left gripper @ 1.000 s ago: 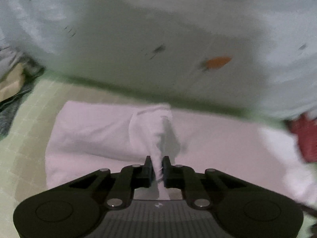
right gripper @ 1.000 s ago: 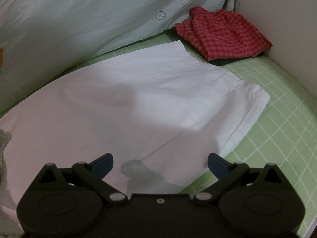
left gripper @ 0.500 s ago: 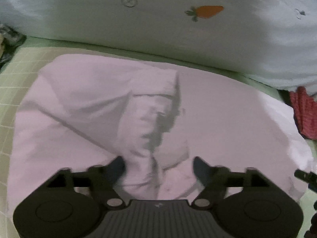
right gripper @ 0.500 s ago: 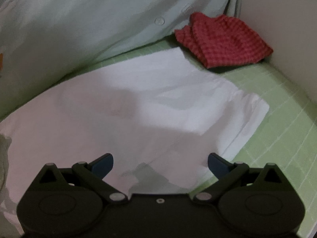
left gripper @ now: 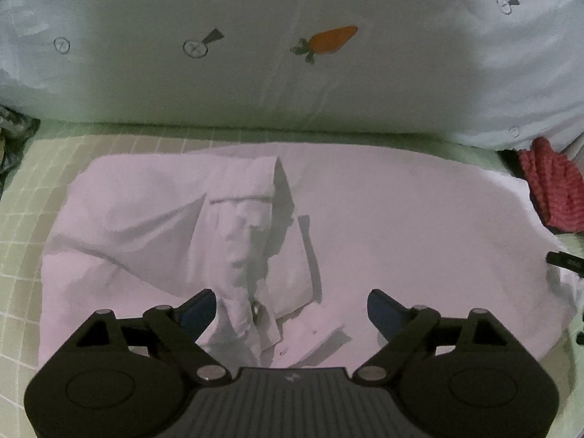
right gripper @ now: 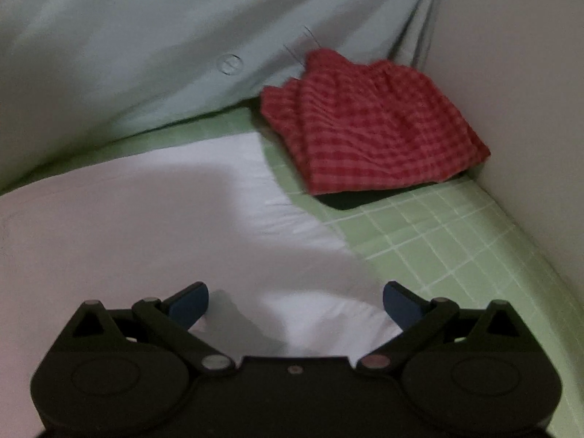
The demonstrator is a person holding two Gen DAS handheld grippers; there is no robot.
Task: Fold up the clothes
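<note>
Green grid-patterned bedding carried a smooth white shirt, spread flat with a crumpled sleeve folded across it, below a pale carrot-print quilt. Both the left gripper and right gripper hovered spread wide, holding nothing, with a folded red gingham cloth lying beyond the shirt's edge.

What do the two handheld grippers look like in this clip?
Both match: the left gripper and right gripper have matte black bodies with round pivot housings, silver rivets, angled linkage arms and blue finger pads. The left body is ribbed with a small pale logo.
</note>
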